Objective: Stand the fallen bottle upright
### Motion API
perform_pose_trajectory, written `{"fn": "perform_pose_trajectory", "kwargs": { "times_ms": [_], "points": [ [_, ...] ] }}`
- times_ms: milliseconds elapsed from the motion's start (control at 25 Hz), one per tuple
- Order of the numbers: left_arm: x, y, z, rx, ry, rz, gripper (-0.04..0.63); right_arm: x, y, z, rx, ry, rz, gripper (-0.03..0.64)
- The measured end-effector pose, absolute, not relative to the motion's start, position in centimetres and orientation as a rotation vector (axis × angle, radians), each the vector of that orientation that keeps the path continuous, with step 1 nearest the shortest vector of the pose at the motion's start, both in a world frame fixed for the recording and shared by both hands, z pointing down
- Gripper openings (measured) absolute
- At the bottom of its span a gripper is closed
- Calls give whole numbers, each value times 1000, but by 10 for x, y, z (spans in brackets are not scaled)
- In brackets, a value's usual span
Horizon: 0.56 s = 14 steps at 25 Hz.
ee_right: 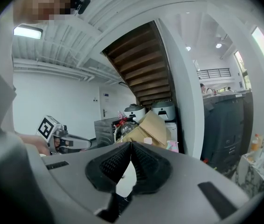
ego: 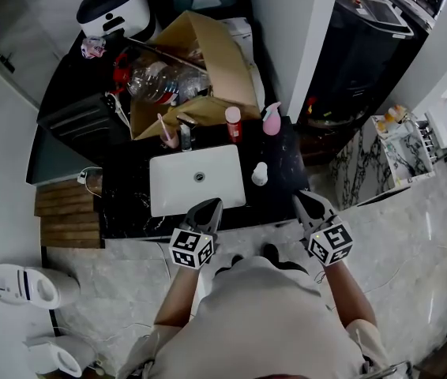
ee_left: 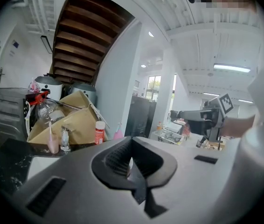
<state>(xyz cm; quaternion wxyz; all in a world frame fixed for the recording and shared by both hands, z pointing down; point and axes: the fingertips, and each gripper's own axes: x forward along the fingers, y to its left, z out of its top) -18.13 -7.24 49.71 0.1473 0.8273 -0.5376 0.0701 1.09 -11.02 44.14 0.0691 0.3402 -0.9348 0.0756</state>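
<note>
Presently the left gripper (ego: 212,205) and right gripper (ego: 306,200) are hovering clenched and empty at the sink's (ego: 176,189) 6 and 4 o'clock, keeping clear of the white bottle (ego: 260,174), which is standing, seemingly upright, at its 3 o'clock.

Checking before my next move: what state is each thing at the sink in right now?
Left gripper: shut, empty.
Right gripper: shut, empty.
White bottle: on the counter right of the sink, looks upright.
Red bottle: upright, cap on.
Pink bottle: upright.
Cardboard box: open, plastic bottles inside.
Sink: empty.
</note>
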Motion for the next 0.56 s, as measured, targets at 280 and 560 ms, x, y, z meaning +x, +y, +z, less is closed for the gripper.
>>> {"fn": "perform_pose_trajectory", "kwargs": {
  "times_ms": [280,560],
  "points": [
    [-173,-78,493,2382,-1547,196,8,15,-117,438,999,-2818,187,32],
    [-167,-79,494,2382,-1543,195,6,19,-121,437,979,-2822,163,32]
  ]
}}
